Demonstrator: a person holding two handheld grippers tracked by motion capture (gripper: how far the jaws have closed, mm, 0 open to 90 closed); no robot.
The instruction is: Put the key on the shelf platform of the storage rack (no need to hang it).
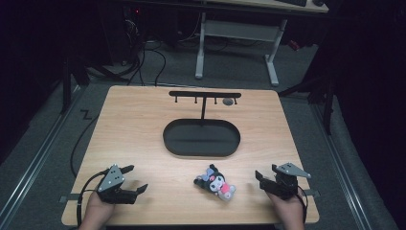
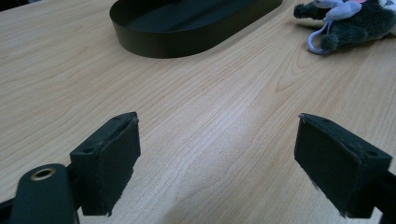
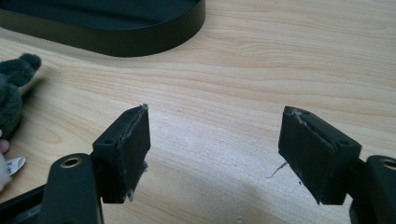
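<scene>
Plush toy point(image 1: 216, 182), 1, black tray point(image 1: 201, 138), 1, 2 grippers, left gripper point(image 1: 133, 178), right gripper point(image 1: 259, 176), jaws apart, empty.

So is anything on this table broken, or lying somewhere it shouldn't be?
Two small things: the plush toy lies tipped on its side on the table, outside the black oval tray. The right gripper has frayed, chipped padding on its jaws.

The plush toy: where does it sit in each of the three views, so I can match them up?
High view: the plush toy lies at lower centre, on the table between the two grippers, in front of the black oval tray.
Left gripper view: top right corner.
Right gripper view: left edge, partly cut off.
Shared landmark: the black oval tray, at the top of both gripper views.
</scene>
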